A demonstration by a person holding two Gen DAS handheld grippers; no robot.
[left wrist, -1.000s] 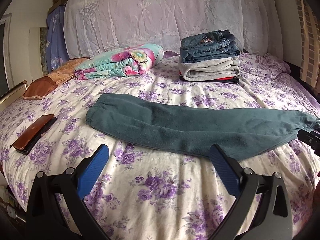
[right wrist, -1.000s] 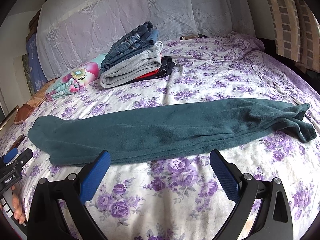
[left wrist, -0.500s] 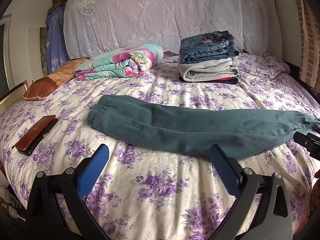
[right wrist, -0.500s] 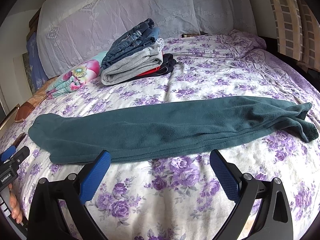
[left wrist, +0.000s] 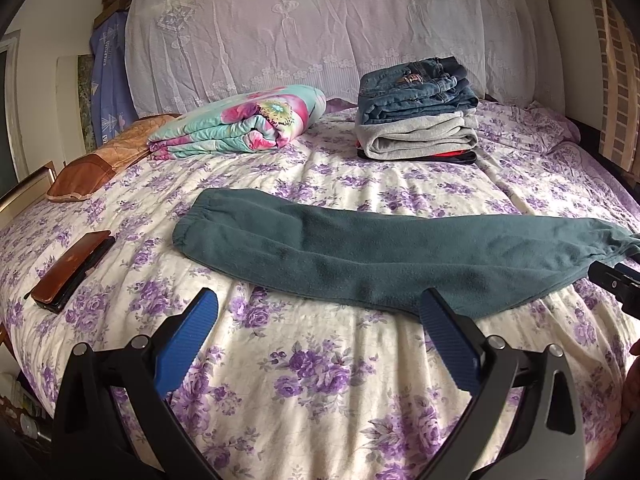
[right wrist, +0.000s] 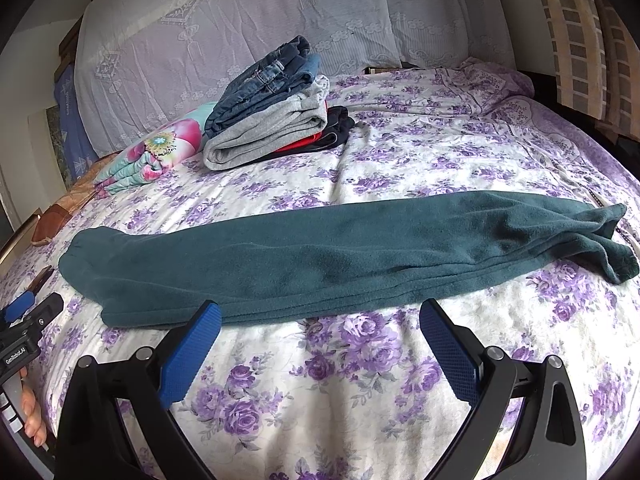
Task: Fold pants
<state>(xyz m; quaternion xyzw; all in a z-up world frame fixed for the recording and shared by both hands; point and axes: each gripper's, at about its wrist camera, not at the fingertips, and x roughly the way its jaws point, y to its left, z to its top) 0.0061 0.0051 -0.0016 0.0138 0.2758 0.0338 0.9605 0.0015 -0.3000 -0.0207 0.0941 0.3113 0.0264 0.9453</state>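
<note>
Currently: my left gripper [left wrist: 318, 316] and right gripper [right wrist: 320, 326] both wide open, empty, near teal pants [right wrist: 320, 256] flat on bed [right wrist: 440, 152].

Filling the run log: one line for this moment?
dark teal fleece pants: flat on bed, folded lengthwise | left gripper: open | right gripper: open

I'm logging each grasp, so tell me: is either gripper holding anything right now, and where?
Nothing is held. The left gripper and right gripper are both open, short of the dark green fleece pants lying flat on the bed.

Teal pants [left wrist: 380, 256] (halved lengthwise) on bed [left wrist: 320, 380]
</note>
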